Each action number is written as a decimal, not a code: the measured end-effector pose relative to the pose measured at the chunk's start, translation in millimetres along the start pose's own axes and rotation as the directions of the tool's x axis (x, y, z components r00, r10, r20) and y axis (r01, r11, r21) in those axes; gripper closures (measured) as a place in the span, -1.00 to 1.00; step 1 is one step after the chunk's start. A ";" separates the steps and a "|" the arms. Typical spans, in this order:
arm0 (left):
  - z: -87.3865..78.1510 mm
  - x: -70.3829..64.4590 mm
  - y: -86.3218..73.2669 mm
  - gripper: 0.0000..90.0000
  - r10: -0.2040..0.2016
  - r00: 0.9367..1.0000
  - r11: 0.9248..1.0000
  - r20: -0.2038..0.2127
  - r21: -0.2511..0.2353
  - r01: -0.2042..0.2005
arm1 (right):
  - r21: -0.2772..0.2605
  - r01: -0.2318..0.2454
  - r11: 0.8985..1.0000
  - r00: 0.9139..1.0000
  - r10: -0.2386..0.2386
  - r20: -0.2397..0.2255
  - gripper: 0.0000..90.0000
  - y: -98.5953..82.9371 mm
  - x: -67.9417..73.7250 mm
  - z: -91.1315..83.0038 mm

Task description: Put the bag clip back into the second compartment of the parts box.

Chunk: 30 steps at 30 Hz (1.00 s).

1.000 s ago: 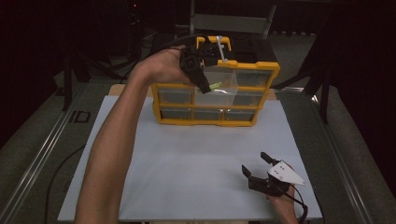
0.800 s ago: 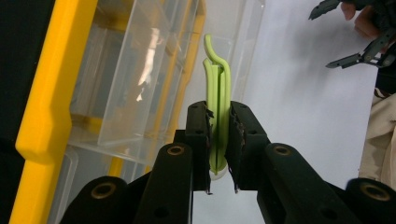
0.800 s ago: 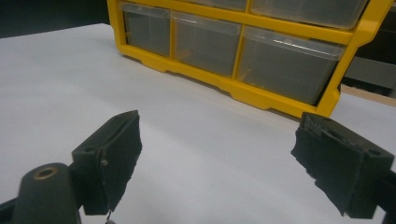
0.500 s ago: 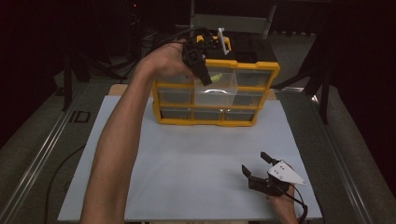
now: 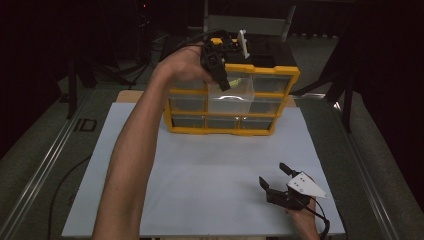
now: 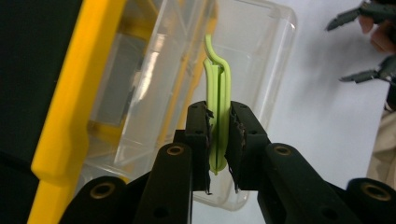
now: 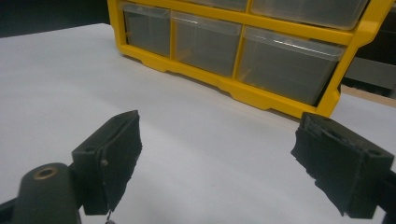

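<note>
A yellow drawer cabinet [image 5: 282, 75] stands at the far side of the white mat [image 5: 200, 170]. One clear drawer [image 5: 231, 102] in its top row is pulled out. My left gripper [image 5: 224, 84] points down over that drawer. In the left gripper view it [image 6: 218, 140] is shut on a slim light-green plastic clip [image 6: 217, 93], held upright above the clear drawer [image 6: 266, 65]. My right gripper [image 5: 278, 181] rests open on the mat at the front right, with nothing between its pads [image 7: 114, 156].
The cabinet's lower clear drawers [image 7: 205, 44] are shut. A white upright piece [image 5: 243, 42] stands on the black top of the cabinet. Metal rails [image 5: 45, 165] run along the left of the mat. The right gripper [image 6: 362, 42] appears far off in the left gripper view.
My left hand has shifted a little right and farther back over the open drawer, still holding the green clip. The right gripper has stayed put.
</note>
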<state>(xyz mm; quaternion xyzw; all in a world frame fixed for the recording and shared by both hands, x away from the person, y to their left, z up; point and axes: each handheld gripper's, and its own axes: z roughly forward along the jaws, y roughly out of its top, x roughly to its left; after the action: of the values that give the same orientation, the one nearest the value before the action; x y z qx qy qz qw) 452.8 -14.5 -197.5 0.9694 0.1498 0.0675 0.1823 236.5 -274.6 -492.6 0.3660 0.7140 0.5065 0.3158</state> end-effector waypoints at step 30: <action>9.4 -20.3 -35.2 -0.98 -0.031 0.997 0.999 -0.070 0.032 0.033 | 0.006 0.005 1.000 1.000 -0.005 0.000 -0.68 -0.1 1.6 0.8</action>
<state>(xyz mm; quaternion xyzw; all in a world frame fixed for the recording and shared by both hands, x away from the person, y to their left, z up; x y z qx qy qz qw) 426.0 7.2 -220.8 0.9668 0.1728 0.0957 0.1621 236.3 -272.9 -493.1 0.3653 0.7164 0.5035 0.3160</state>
